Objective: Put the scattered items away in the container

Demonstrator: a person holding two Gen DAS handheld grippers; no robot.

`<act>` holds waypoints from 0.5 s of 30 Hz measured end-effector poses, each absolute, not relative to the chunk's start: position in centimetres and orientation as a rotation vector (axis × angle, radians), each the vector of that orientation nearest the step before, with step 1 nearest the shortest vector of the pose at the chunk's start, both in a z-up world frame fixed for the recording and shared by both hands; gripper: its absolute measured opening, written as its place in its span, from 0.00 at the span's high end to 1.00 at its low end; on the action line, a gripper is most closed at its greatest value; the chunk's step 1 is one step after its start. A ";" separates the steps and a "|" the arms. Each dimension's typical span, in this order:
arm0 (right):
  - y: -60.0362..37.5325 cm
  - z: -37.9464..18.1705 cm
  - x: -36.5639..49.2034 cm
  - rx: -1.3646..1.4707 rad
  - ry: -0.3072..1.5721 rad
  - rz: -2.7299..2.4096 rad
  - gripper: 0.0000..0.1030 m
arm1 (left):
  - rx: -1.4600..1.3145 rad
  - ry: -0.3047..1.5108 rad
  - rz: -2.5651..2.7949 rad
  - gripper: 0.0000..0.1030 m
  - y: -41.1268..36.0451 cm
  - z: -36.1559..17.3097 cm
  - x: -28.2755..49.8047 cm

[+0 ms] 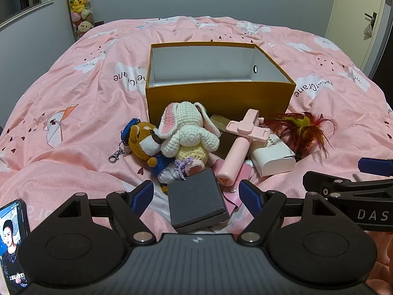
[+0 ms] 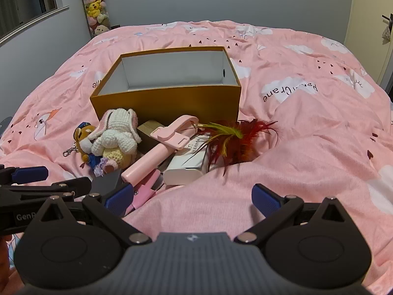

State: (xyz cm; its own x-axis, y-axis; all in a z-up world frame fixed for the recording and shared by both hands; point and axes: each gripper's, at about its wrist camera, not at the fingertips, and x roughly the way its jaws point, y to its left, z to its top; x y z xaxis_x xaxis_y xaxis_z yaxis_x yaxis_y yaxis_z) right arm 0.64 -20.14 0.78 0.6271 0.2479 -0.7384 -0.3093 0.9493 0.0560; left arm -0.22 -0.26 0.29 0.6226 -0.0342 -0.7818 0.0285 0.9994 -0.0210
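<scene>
Dark grey and flat, the small box (image 1: 196,196) lay nearest of the scattered heap, just ahead of the left gripper (image 1: 196,193) and partly between its blue fingers (image 1: 142,194), long axis running roughly away from them. The left hand was likely the better placed for it. Beyond sat the crocheted rabbit (image 1: 186,130), the pink handle (image 1: 235,152) and the white case (image 1: 272,157), all just before the empty orange container (image 1: 221,98). Both sets of jaws stood wide, holding nothing; the right gripper (image 2: 194,196) hung over bare quilt (image 2: 294,147), further from the heap.
</scene>
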 end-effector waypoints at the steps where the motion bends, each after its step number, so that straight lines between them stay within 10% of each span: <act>1: -20.1 0.8 0.6 -0.079 0.834 0.320 0.00 | -0.007 0.898 -0.036 0.12 -0.3 0.3 -0.2; 15: -20.1 0.6 0.7 -0.079 0.844 0.324 0.00 | -0.006 0.898 -0.034 0.12 -0.3 0.3 -0.2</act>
State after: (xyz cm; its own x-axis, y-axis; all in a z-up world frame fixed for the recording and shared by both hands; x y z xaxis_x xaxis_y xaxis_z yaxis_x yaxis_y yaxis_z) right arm 0.71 -20.15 0.65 0.6182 0.2506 -0.7450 -0.3126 0.9480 0.0595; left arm -0.21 -0.31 0.30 0.6227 -0.0317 -0.7818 0.0267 0.9995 -0.0193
